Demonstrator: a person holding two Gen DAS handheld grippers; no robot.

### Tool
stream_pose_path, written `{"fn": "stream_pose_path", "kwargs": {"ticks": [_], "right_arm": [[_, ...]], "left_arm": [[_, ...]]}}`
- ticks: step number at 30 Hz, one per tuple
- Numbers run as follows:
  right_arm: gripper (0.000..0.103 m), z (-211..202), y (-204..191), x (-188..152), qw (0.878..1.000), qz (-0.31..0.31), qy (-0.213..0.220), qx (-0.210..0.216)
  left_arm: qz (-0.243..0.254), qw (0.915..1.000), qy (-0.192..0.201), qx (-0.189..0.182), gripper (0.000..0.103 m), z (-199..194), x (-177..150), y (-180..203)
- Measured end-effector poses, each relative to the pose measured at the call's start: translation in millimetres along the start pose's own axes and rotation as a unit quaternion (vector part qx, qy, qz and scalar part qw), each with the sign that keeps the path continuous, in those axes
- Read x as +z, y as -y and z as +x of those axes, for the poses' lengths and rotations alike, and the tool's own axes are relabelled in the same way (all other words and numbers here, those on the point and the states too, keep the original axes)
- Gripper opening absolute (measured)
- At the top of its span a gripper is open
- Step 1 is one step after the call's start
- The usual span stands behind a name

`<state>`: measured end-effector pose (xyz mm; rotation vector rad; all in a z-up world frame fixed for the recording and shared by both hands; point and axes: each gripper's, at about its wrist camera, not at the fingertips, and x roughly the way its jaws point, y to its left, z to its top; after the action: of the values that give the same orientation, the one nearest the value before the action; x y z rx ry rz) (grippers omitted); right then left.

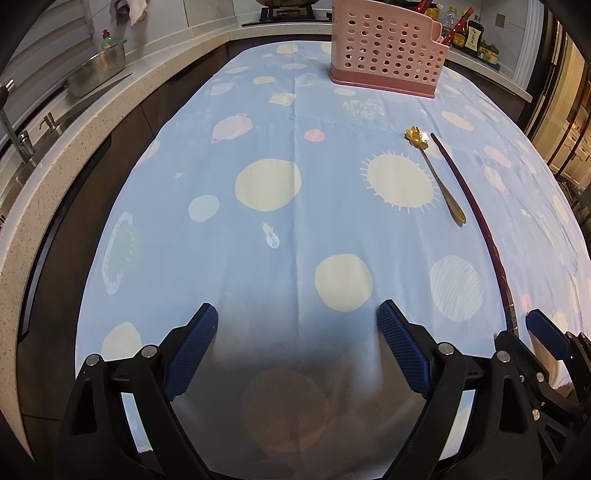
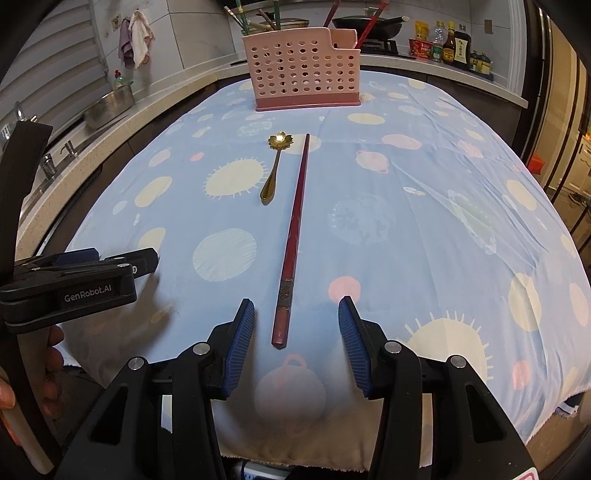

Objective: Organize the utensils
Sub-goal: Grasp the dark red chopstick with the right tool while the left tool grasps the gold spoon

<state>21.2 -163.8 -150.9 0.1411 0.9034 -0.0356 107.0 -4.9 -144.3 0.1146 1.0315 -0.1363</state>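
A dark red chopstick (image 2: 293, 236) lies lengthwise on the blue tablecloth (image 2: 406, 206); its thick near end sits between the pads of my right gripper (image 2: 297, 314), which is open and not touching it. Left of the chopstick lies a gold spoon (image 2: 274, 168) with a flower-shaped bowl. The pink perforated utensil holder (image 2: 304, 79) stands at the far end and holds several chopsticks. My left gripper (image 1: 297, 314) is open over bare cloth, with the spoon (image 1: 436, 173) and chopstick (image 1: 476, 218) to its right. In the right wrist view the left gripper (image 2: 144, 260) shows at the left edge.
A stone counter (image 1: 74, 122) with a sink, tap and metal colander (image 1: 98, 72) runs along the left. Sauce bottles (image 2: 448, 46) and a wok (image 2: 369, 24) stand on the back counter. Cloths hang on the wall (image 2: 135, 40). A person's hand (image 2: 48, 369) holds the left gripper.
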Motion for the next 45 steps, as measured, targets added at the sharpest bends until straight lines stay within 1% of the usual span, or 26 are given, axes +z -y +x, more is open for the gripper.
{"fn": "stream_pose_path", "kwargs": {"ticks": [3, 5, 6, 13, 17, 21, 25, 30, 33, 35, 37, 39, 40, 42, 45], "right_arm": [[0.038, 0, 0, -1, 1.0, -0.004, 0.003, -0.008], [0.031, 0, 1, -1, 1.0, -0.005, 0.006, -0.014], [0.03, 0, 1, -1, 1.0, -0.004, 0.007, -0.016], [0.007, 0, 6, -1, 1.0, 0.001, 0.013, -0.023], [0.007, -1, 10, -2, 0.999, 0.01, 0.018, -0.026], [0.007, -3, 17, -2, 0.999, 0.026, 0.021, -0.028], [0.007, -2, 27, -1, 0.998, 0.048, 0.019, -0.022], [0.007, -5, 32, -1, 0.998, 0.061, 0.017, -0.017], [0.007, -5, 36, -1, 0.997, 0.069, 0.015, -0.013], [0.007, -5, 38, -1, 0.997, 0.073, 0.014, -0.011], [0.007, -5, 40, -1, 0.997, 0.076, 0.013, -0.008], [0.007, -5, 40, -1, 0.997, 0.076, 0.012, -0.007], [0.007, -5, 40, -1, 0.997, 0.077, 0.012, -0.006], [0.007, -4, 41, -1, 0.997, 0.078, 0.012, -0.004], [0.007, -4, 42, -1, 0.997, 0.079, 0.012, -0.002]], "left_arm": [[0.001, 1.0, 0.0, 0.001, 0.087, 1, 0, 0], [0.001, 1.0, -0.001, 0.001, 0.088, 1, -1, 0], [0.001, 1.0, -0.001, 0.001, 0.088, 2, -1, 0], [0.001, 1.0, 0.0, 0.002, 0.091, 3, -2, 0], [0.003, 1.0, 0.001, 0.0, 0.091, 3, -3, 0], [0.007, 0.9999, 0.003, -0.01, 0.091, 2, -1, 3], [0.012, 0.9992, 0.008, -0.036, 0.091, -1, 11, 17], [0.034, 0.9964, 0.02, -0.075, 0.09, 0, 30, 50], [0.043, 0.9949, 0.015, -0.09, 0.084, 9, 42, 68], [0.045, 0.9943, 0.01, -0.097, 0.076, 16, 47, 76], [0.047, 0.9935, 0.003, -0.104, 0.071, 24, 53, 84], [0.054, 0.9938, 0.01, -0.096, 0.069, 28, 57, 90], [0.058, 0.9935, 0.011, -0.097, 0.066, 29, 58, 93], [0.059, 0.9934, 0.016, -0.097, 0.06, 29, 59, 95], [0.062, 0.9929, 0.021, -0.099, 0.047, 27, 57, 95]]}}
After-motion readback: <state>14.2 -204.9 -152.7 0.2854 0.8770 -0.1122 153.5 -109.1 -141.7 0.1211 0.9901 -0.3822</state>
